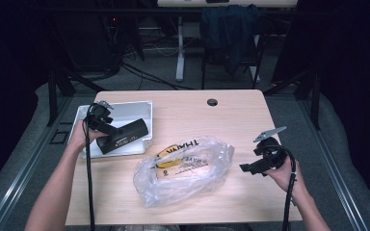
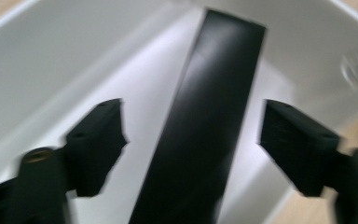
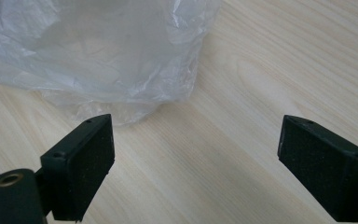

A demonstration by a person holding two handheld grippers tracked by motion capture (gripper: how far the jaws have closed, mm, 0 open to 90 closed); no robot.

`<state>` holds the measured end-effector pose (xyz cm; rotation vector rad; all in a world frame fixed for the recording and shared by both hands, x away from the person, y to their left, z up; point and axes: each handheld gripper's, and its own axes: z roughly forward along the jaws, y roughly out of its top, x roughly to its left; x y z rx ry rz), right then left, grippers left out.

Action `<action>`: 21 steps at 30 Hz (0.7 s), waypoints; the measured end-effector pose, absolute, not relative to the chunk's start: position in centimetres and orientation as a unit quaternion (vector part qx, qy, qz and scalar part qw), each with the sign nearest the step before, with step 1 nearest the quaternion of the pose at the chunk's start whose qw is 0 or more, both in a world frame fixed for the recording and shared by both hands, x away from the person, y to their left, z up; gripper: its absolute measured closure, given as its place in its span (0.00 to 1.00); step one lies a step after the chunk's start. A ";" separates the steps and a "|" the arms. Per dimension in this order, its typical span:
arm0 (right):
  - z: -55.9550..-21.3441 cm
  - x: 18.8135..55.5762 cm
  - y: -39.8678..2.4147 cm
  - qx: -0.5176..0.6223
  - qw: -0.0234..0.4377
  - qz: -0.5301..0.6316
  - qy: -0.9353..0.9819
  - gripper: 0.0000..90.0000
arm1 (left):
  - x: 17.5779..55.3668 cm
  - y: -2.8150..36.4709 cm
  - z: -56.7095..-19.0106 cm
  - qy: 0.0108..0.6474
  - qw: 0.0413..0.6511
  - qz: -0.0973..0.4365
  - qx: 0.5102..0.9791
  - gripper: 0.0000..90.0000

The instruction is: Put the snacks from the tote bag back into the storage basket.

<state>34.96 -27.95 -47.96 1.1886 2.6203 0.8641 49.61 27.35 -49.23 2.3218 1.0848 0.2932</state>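
- Left gripper [image 1: 99, 117] sits over the white tray [image 1: 144, 107] near the table's [image 1: 188, 115] left edge, held by a left hand [image 1: 79, 135] whose forearm rises from the bottom edge and bends inward at the wrist.
- In the left gripper view its jaws stand wide, pads clear of the long black box [image 2: 205, 126] that runs between them; that box lies slantwise in the tray, one end toward the tray's right wall.
- At the table's middle, toward the near edge, lies a crumpled clear plastic bag [image 1: 185, 168] with yellow and black print showing through.
- Right gripper [image 1: 250, 167] hovers near the table's right edge, just beside the bag and apart from it, pointing left at it; the right hand [image 1: 282, 171] grips it from behind, forearm coming up from the bottom right corner.
- Its jaws are spread wide over bare wood, nothing between them.
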 end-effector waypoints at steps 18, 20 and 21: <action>-48.6 35.0 -27.2 0.387 0.074 0.284 0.874 0.12 | 51.4 23.6 -51.0 0.521 0.281 0.187 0.784 0.88; -48.6 35.0 -27.1 0.384 0.072 0.281 0.877 0.12 | 51.6 23.6 -51.2 0.527 0.280 0.187 0.780 0.91; -48.6 35.0 -27.1 0.382 0.071 0.279 0.878 0.12 | 51.7 23.6 -51.3 0.528 0.277 0.188 0.780 0.92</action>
